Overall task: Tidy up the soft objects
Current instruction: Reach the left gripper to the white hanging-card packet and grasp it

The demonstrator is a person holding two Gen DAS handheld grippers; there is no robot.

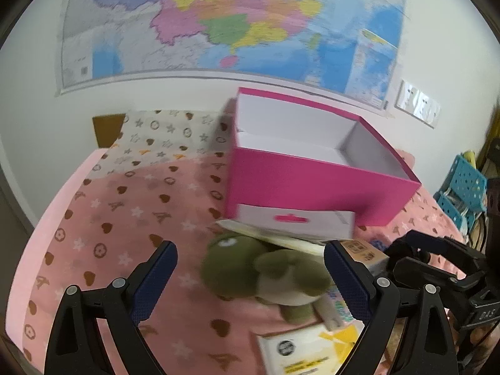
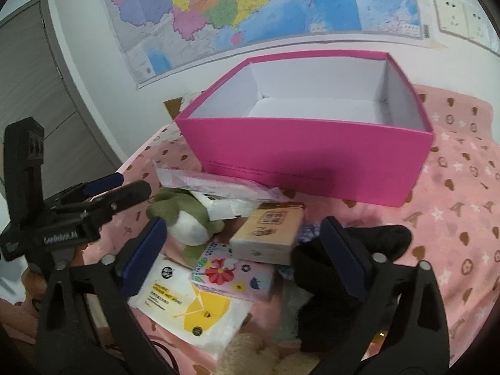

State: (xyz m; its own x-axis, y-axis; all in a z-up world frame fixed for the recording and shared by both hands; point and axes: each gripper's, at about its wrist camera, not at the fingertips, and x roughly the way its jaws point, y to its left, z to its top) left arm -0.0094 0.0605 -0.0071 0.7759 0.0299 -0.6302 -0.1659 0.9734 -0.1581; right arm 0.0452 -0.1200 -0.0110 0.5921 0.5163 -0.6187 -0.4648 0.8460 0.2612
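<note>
Beyond both wide-open, unloaded tools, left [image 1: 250, 278] and right [image 2: 247, 247], the pink box [image 2: 312, 153] is bare; frog toy [image 1: 262, 272], tissue packs [image 2: 190, 303] and black cloth [image 2: 328, 268] await packing.

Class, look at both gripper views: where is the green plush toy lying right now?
The green plush toy lies on the pink bedspread just in front of the pink box, partly under a plastic packet, between the left gripper's open fingers.
</note>
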